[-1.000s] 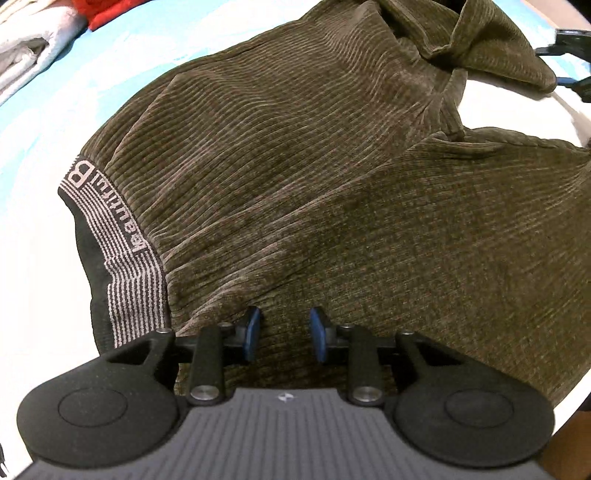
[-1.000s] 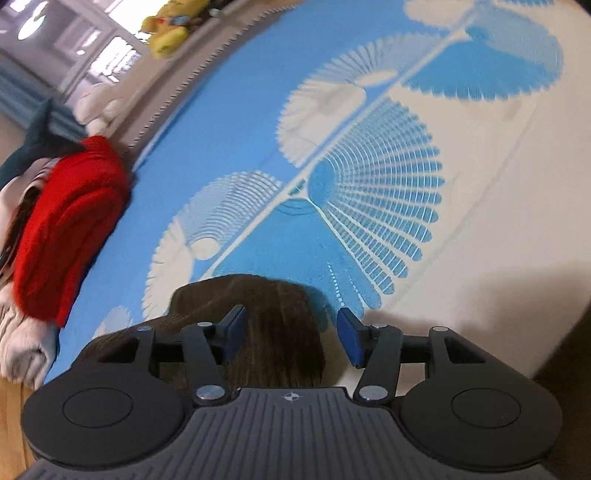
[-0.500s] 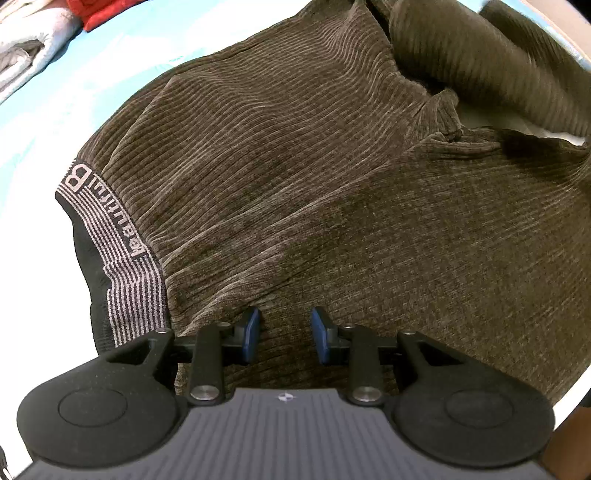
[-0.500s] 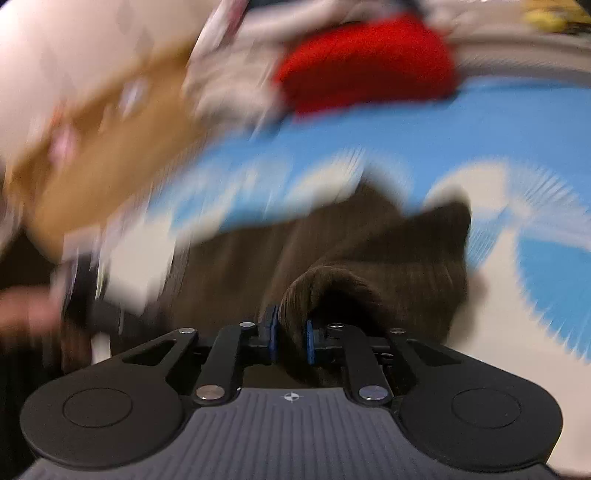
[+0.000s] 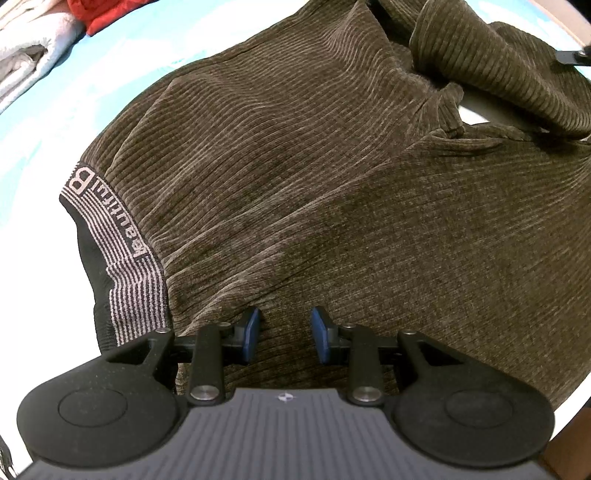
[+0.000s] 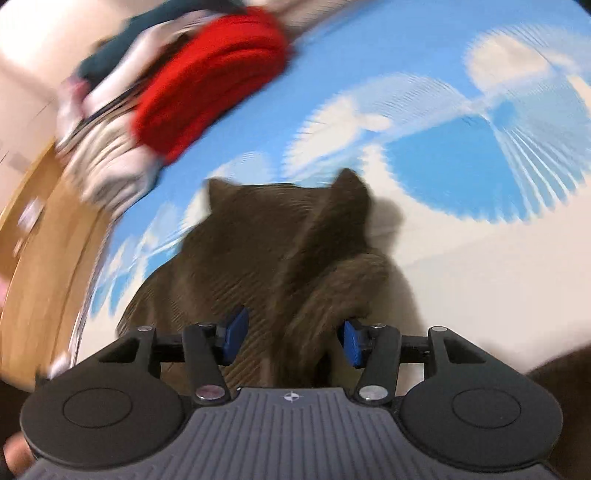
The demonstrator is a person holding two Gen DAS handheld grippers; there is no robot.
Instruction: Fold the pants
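Dark olive ribbed pants [image 5: 332,192] lie spread on a blue and white patterned sheet [image 5: 44,122]. Their striped waistband [image 5: 122,254] with lettering is at the left. One leg end [image 5: 498,70] is folded back over the pants at the top right. My left gripper [image 5: 284,334] is open and sits low over the cloth near the waist. In the blurred right wrist view the pants [image 6: 266,236] lie bunched in front of my right gripper [image 6: 291,334], which is open with a fold of cloth between its fingers.
A pile of folded clothes with a red garment [image 6: 207,85] on top sits at the far left of the bed; it also shows in the left wrist view [image 5: 99,14]. A wooden edge [image 6: 40,221] runs along the left.
My right gripper was shut on the leg end half a second ago and has now opened, with the leg laid back over the pants. My left gripper has stayed put.
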